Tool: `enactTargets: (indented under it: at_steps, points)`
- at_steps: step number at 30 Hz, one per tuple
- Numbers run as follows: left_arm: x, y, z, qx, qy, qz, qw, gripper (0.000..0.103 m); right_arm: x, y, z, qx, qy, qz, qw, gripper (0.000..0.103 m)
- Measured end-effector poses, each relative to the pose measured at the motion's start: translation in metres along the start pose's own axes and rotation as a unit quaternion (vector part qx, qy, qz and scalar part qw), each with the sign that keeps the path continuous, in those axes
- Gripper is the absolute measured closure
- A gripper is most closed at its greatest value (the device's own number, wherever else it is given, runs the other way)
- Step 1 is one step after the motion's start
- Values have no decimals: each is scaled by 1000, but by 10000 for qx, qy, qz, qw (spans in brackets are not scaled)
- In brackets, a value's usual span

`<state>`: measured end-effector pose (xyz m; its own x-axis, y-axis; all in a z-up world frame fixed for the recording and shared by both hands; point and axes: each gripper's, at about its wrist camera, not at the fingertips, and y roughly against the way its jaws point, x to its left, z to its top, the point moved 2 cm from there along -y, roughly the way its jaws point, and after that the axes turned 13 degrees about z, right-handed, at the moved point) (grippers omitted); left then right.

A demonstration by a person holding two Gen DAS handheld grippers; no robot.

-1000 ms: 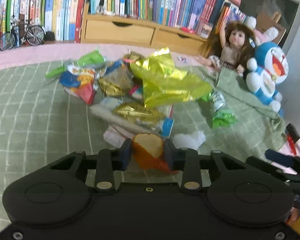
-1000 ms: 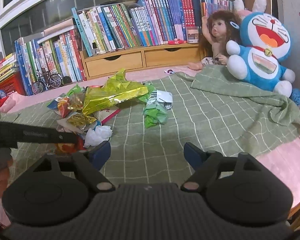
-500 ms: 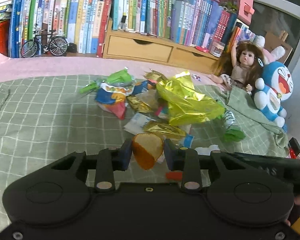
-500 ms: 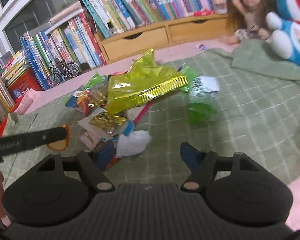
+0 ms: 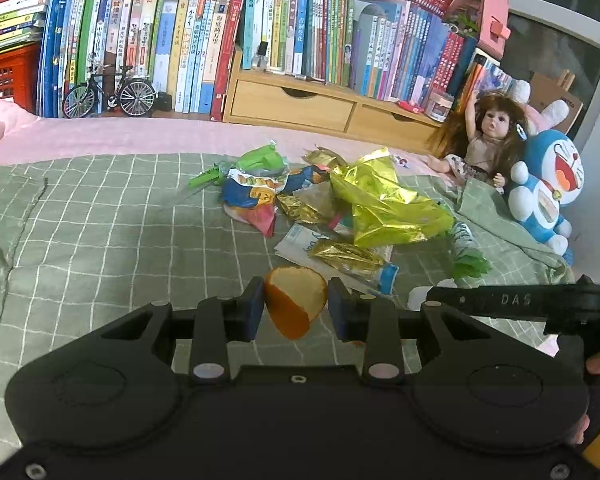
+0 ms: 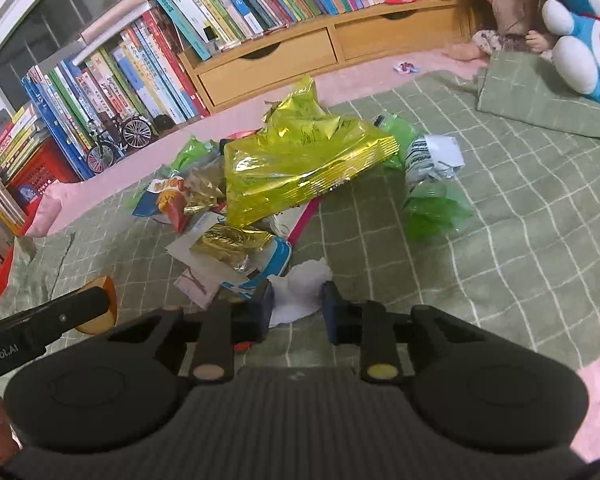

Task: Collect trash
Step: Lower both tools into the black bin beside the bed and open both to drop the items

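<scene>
The right gripper point(image 6: 296, 312) is sitting low over the green checked blanket point(image 6: 520, 248), and its two blue pads are standing on either side of a crumpled white tissue point(image 6: 300, 292). The pads are close to the tissue, but I cannot tell if they are squeezing it yet. The tissue is lying right in front of this gripper, just at its tips — so the right hand is the nearer one for it. The tissue is a soft lump with no long side, so it can be pinched from any way.

The left gripper point(image 5: 296, 308) is pinching a piece of orange peel point(image 5: 296, 304) between its pads and holding it up off the blanket. In the right view the peel point(image 6: 100, 304) is showing well to the left of the tissue.

A bit farther out, the rest of the trash is lying in a heap: a small gold wrapper point(image 6: 228, 244) on a white and blue packet point(image 6: 260, 264), then a big shiny yellow bag point(image 6: 300, 168), with a green and white wrapper point(image 6: 432, 196) off to the right.

No bin or trash bag is showing in either view — so I cannot say where the picked things are going. The doll point(image 5: 484, 140) and the blue plush toy point(image 5: 548, 188) are sitting at the far edge and are not trash.
</scene>
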<state>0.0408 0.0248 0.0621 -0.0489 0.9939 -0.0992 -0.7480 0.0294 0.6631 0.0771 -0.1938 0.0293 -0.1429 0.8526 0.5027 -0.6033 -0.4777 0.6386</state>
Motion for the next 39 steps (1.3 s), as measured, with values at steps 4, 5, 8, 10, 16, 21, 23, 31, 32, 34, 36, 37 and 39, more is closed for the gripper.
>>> enactTargets:
  at_steps: [4, 5, 8, 10, 16, 21, 23, 31, 32, 34, 36, 37, 39]
  points:
    - [1, 16, -4, -62, -34, -53, 10000, 71, 3, 19, -2, -117, -143, 142, 9997, 74]
    - [2, 20, -4, -76, -40, -74, 9999, 71, 5, 24, -3, -133, -148, 192, 9996, 74]
    - [4, 39, -12, -131, -71, -180, 9997, 71, 13, 43, -12, -132, -105, 392, 9991, 74]
    - [5, 52, -21, -164, -101, -251, 9995, 71, 20, 55, -22, -103, -33, 510, 9986, 74]
    - [12, 91, -63, -117, -152, -441, 9988, 71, 37, 85, -69, 104, 108, 867, 9961, 73]
    - [20, 119, -114, 53, -194, -484, 9986, 71, 43, 100, -118, 360, 48, 1111, 9931, 73]
    - [23, 128, -135, 117, -221, -444, 9987, 71, 42, 101, -137, 492, -36, 1165, 9920, 73]
    - [22, 136, -223, 393, -556, -153, 9976, 71, 35, 79, -211, 1165, -355, 1152, 9858, 73]
    - [22, 133, -232, 496, -564, -123, 9971, 71, 33, 73, -218, 1273, -457, 1148, 9841, 73]
    - [24, 124, -248, 745, -530, -115, 9957, 71, 31, 63, -229, 1423, -538, 1086, 9824, 73]
    - [27, 112, -256, 990, -494, -108, 9938, 71, 32, 53, -238, 1560, -462, 921, 9824, 73]
    - [29, 106, -259, 1089, -473, -93, 9929, 71, 32, 49, -241, 1620, -441, 852, 9821, 73]
    - [32, 95, -266, 1268, -423, -12, 9910, 71, 30, 42, -246, 1734, -478, 778, 9806, 72]
